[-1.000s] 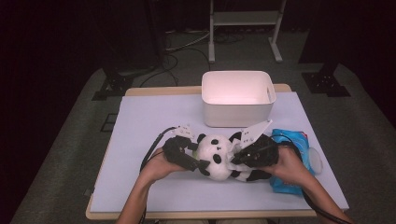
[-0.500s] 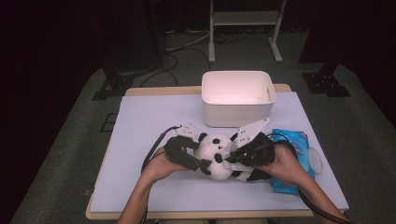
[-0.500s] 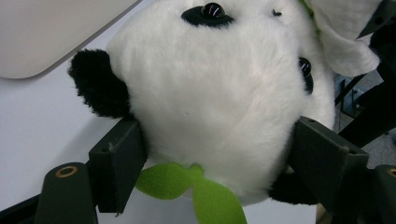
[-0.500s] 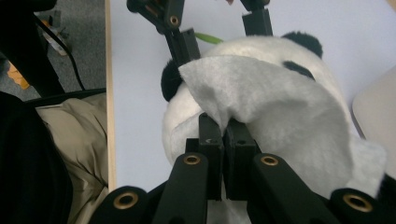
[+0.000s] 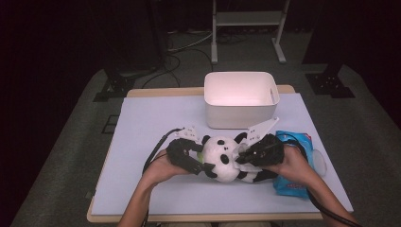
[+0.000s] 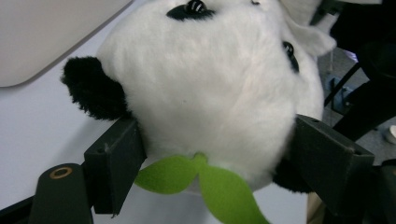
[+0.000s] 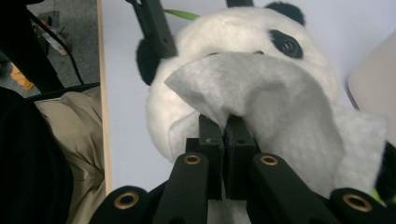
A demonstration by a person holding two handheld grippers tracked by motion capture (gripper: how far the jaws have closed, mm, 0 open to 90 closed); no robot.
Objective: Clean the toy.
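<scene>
A black-and-white panda plush (image 5: 218,163) with a green leaf lies on the pale table (image 5: 151,123) near its front edge. My left gripper (image 5: 201,163) grips the panda's head (image 6: 210,84) from both sides, pads pressed into the fur; its jaws have just eased apart a little with the head still between them. My right gripper (image 7: 226,126) is shut on a white wipe (image 7: 280,93), which is spread against the panda's face below its eye. In the high view the right gripper (image 5: 240,156) sits at the panda's right side.
A white rectangular bin (image 5: 241,120) stands just behind the panda. A blue pack of wipes (image 5: 302,142) lies at the right, partly under the person's right hand. The table's left half is bare, and cables trail from both grippers.
The right gripper with the wipe has shifted slightly across the panda's face. The left hand and the panda have stayed in place.
</scene>
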